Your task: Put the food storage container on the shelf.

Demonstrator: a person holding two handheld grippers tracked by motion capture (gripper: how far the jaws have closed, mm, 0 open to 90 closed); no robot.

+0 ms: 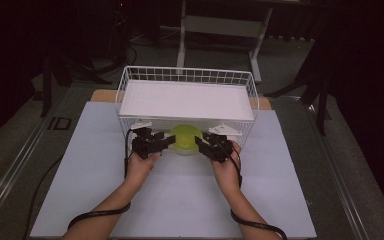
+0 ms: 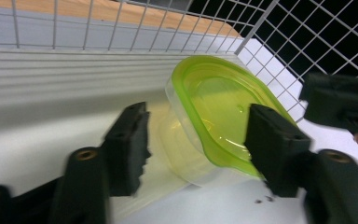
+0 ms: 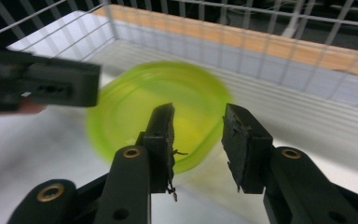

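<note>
From the high view, a white wire basket (image 1: 186,95) stands on the desk (image 1: 180,195), and a green-lidded container (image 1: 185,139) sits at its near open side between both grippers. The left gripper (image 2: 193,140) view shows the container tilted, clear tub under the lid, jaws wide astride it, contact unclear. The right gripper (image 3: 196,140) is partly open, its left jaw over the lid's rim.

It looked like a lab or recording studio: the surface (image 1: 180,200) was covered in plain white sheeting, dark surroundings closed in on every side, and a bare metal desk frame (image 1: 220,30) stood behind on grey flooring.
</note>
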